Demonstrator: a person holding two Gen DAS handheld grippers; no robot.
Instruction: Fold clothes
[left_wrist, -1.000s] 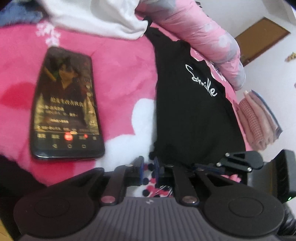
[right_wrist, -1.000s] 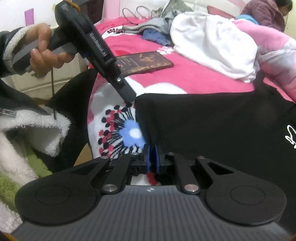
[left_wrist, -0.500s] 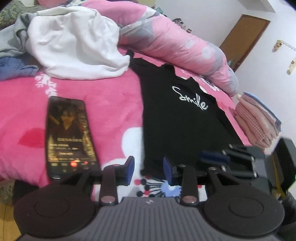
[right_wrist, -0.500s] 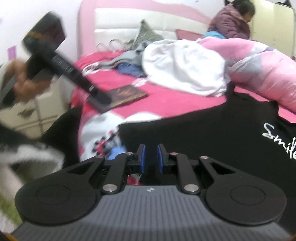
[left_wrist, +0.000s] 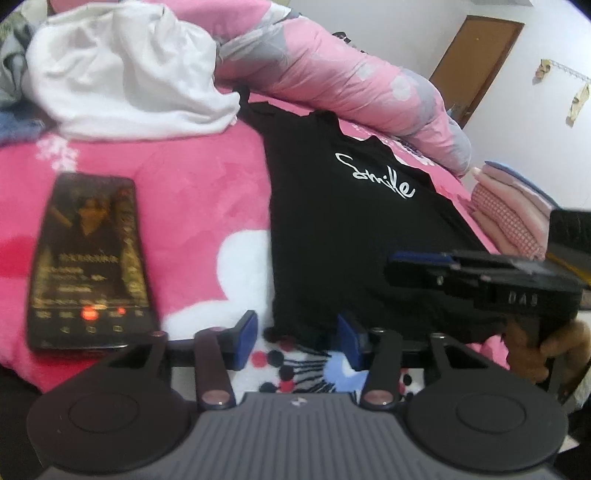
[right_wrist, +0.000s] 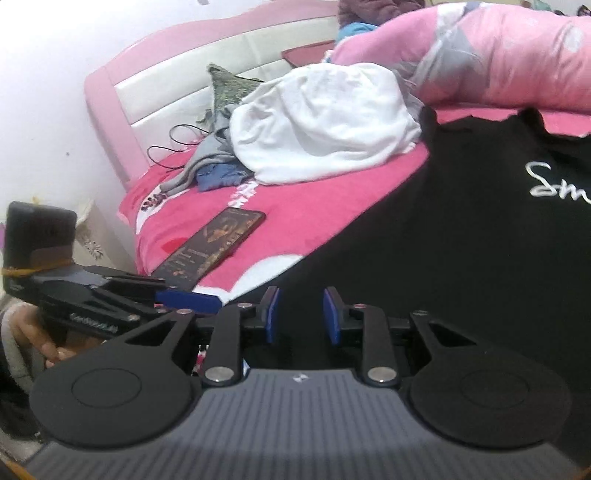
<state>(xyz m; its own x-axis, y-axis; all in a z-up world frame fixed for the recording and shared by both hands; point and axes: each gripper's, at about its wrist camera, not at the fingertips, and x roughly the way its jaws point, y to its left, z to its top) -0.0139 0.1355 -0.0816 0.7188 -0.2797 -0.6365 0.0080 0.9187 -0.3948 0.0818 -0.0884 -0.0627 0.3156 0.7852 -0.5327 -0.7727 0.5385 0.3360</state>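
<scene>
Your black T-shirt (left_wrist: 343, 236) lies flat on the pink blanket (left_wrist: 199, 206), its long axis running away from both tongs: the hem sits nearest you and the collar points at the far end, toward the pink rolled quilt (left_wrist: 343, 74). The white "Smile" lettering (left_wrist: 375, 177) sits on the chest, well beyond the tongs, and slants down to the right in the left wrist view.

Your left gripper (left_wrist: 297, 341) is released, its 2 blue pads partly apart; its jaws have just been closing a little after a wider opening. The corner of the shirt's hem lies in the gap between them, but neither pad presses on it, so nothing is grasped. The phone (left_wrist: 86, 258) lies face up on the blanket to the left of these tongs, apart from the shirt.

Your right gripper (right_wrist: 301, 315) is also released, its jaws having just been opening. The black cloth fills the gap between the pads and spreads to the right of them, yet the pads stand off it. In the left wrist view these tongs hover level over the shirt's near right part, held in your hand (left_wrist: 546, 350).

Beyond the phone a white garment (right_wrist: 321, 122) is heaped on the blanket, and folded pink clothes (left_wrist: 509, 214) are stacked past the shirt's right edge
</scene>
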